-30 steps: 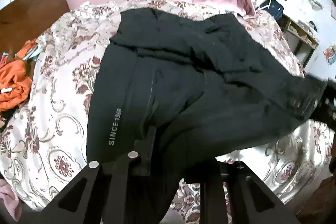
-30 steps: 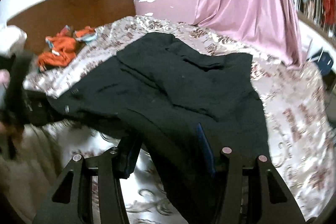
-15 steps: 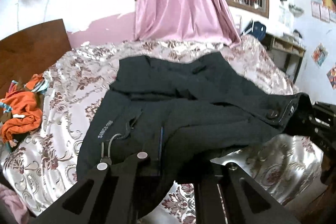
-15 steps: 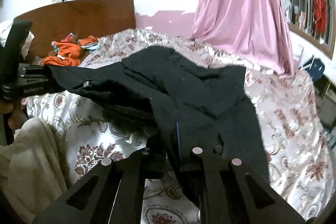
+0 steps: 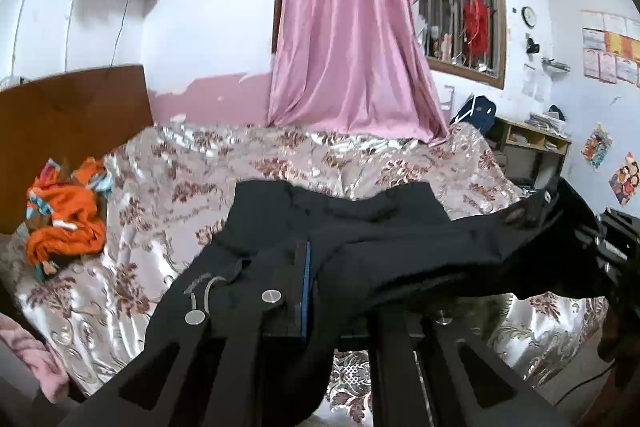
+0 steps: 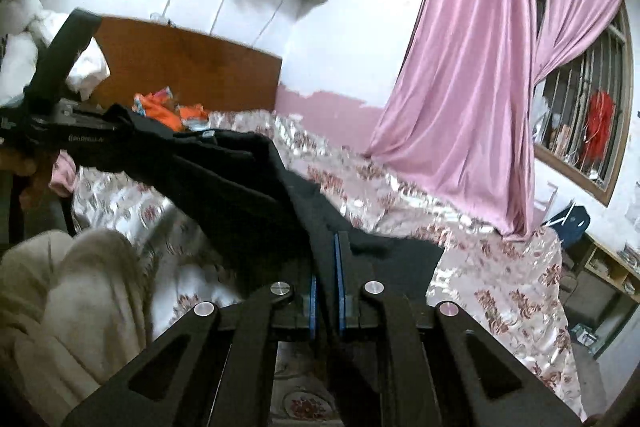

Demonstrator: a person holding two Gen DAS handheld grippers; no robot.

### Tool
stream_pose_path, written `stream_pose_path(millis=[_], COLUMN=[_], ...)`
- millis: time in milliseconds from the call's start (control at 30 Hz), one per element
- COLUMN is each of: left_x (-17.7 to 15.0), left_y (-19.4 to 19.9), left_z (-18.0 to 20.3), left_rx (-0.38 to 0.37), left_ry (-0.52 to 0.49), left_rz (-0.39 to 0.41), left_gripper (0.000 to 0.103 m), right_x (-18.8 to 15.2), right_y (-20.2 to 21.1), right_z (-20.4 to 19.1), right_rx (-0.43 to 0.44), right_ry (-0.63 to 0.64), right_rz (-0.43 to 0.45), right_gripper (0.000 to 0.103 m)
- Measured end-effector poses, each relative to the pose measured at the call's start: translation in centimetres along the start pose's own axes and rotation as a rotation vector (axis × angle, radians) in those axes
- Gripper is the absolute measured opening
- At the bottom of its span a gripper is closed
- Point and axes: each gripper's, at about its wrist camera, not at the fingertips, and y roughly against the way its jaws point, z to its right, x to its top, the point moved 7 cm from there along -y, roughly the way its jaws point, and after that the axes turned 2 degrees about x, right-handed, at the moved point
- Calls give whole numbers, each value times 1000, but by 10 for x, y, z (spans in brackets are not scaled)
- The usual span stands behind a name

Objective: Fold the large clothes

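Black trousers (image 5: 360,227) of a heavy, matte cloth hung slack between the two grippers, raised off the near edge of the bed (image 5: 180,187), with their far end draped back down onto the bedspread. A pale drawstring loop (image 5: 204,291) and a small grey print showed on the cloth near the left gripper's fingers, and a dark round button (image 5: 516,215) sat at the right end of the stretched edge. The left gripper (image 5: 320,291) was clamped on the trousers: a blue-edged pad (image 5: 306,291) pressed against a thick fold that spilled over and hid the right finger. The right gripper (image 6: 325,291) was pinched nearly together on a thin fold of the same cloth, its two blue pads (image 6: 313,303) separated only by the fabric between them. From the right wrist view the other gripper appeared at far left, gripping the raised waistband end. The bedspread was glossy satin, silvery pink with maroon floral scrolls, rumpled into shining ridges. A crumpled orange garment (image 5: 68,223) lay at the far left of the bed beside the flat brown wooden headboard (image 5: 72,111). A smooth pink curtain (image 5: 352,39) fell in long folds at the far side, just left of a barred window (image 5: 464,27). A soft beige cloth (image 6: 68,307), plush and bunched, filled the near left of the right wrist view.
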Motion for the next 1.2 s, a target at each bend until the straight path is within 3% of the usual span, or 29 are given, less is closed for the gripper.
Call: stream_pose_path(millis=[200,500,900,1200], left_x=[7,21,55,63], left_y=[19,-12,-97,-175], left_z=[6,6,10,18], left_rx=[-17,-8,19,33], left_ry=[-26,-36,-113,-150], left_rz=[18,-9,-64,-105], left_gripper=[7,7,8,8], right_x=[24,24,24,4], right_y=[26,-4,-83,-160], right_z=[3,4,33,61], right_rx=[15,-47,-96,-106], right_ry=[-59,-69,-126,-229], right_rz=[78,75,87,23], right_gripper=[6,7,7,8])
